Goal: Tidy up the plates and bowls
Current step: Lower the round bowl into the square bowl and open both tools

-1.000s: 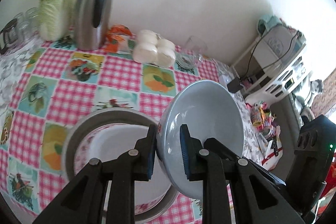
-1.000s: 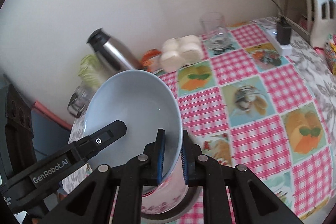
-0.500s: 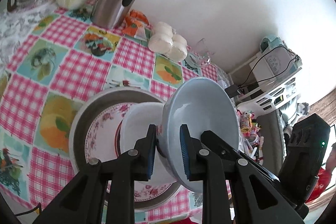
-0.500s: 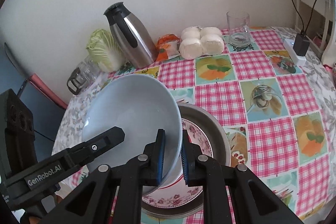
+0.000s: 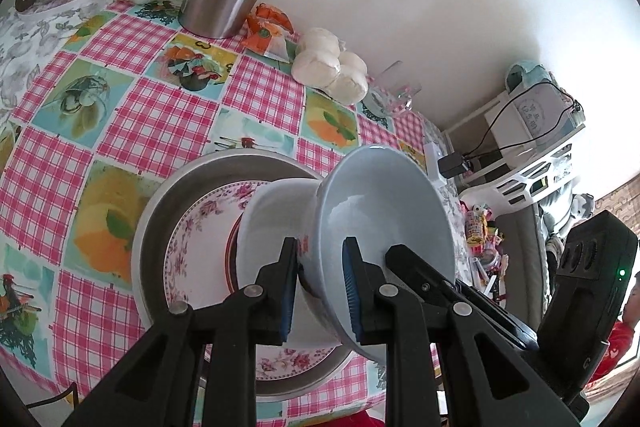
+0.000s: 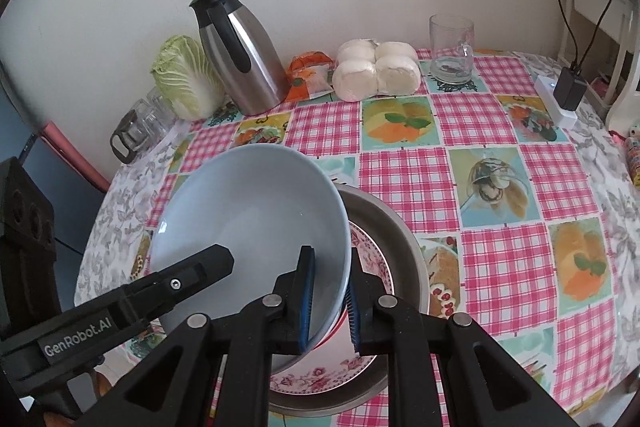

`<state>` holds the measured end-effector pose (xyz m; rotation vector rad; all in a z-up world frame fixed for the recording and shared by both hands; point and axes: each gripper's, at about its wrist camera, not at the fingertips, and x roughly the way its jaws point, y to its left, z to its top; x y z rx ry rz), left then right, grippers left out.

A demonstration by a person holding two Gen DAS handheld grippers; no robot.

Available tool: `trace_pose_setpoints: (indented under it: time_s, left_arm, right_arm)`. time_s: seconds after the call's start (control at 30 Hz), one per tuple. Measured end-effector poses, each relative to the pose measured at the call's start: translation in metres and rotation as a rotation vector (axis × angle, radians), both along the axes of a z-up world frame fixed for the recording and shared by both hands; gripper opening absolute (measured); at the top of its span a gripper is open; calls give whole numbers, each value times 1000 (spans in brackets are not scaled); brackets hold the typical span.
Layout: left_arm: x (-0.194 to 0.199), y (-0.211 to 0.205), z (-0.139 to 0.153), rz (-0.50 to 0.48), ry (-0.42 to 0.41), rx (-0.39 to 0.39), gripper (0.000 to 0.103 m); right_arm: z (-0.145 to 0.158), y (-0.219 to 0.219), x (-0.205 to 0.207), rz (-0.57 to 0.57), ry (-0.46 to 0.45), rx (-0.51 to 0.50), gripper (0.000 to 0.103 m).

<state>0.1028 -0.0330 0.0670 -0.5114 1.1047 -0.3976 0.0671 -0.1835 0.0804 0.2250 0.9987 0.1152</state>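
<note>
A pale blue bowl (image 5: 384, 211) (image 6: 248, 219) hangs tilted between both grippers. My left gripper (image 5: 320, 291) is shut on its near rim, one pad inside and one outside. My right gripper (image 6: 330, 303) is shut on the opposite rim. Each gripper shows in the other's view, the right gripper (image 5: 460, 291) and the left gripper (image 6: 160, 287). Just under the blue bowl stands a stack: a white bowl (image 5: 276, 215) on a floral plate (image 5: 200, 239) (image 6: 372, 259) in a steel dish (image 5: 160, 211) (image 6: 396, 227). The blue bowl's underside is close against the white bowl; whether they touch is hidden.
Along the wall stand a steel thermos jug (image 6: 240, 59), a cabbage (image 6: 184, 79), white buns (image 6: 376, 71), an orange packet (image 6: 308, 75) and a glass mug (image 6: 452, 47). Glasses (image 6: 140, 123) sit at the far left. A charger on a white block (image 6: 564, 95) lies at the table's right edge.
Both grippers have come down and across with the blue bowl, from above the table to just over the stack. The white bowl has come into view beneath it. Both grips are unchanged.
</note>
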Motion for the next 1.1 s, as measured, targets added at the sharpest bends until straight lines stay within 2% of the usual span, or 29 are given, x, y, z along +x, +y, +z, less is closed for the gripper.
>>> trace_pose_setpoints:
  time_s: [0.23,0.73,0.9,0.93,0.97,1.0,1.1]
  left_arm:
    - [2,7,-3,32,8,45,22]
    - [1,13,-1,57,8,25,22]
    - [-1,5,3,34,-14,94,26]
    - [-1,2,5,29,-24,129,28]
    - [-2,0,7,26,-32,158,35]
    - [-3,-1,8,26,-43,169,40]
    - [-5,2,12,30,-60,171,40]
  right_arm:
    - [-2,-2,2,-8,1,-25,17]
    - [0,-8,0,-14,-6,-24,17]
    - [-2,-10,2,-14,2,-3,17]
    - [-2,-9,2,-11,1,-2,17]
    - [-2,-9,1,-8,0,0,17]
    - [-2,-8,1,-6,-1,2,17]
    - [-3,-8,1,-8,1,-2,17]
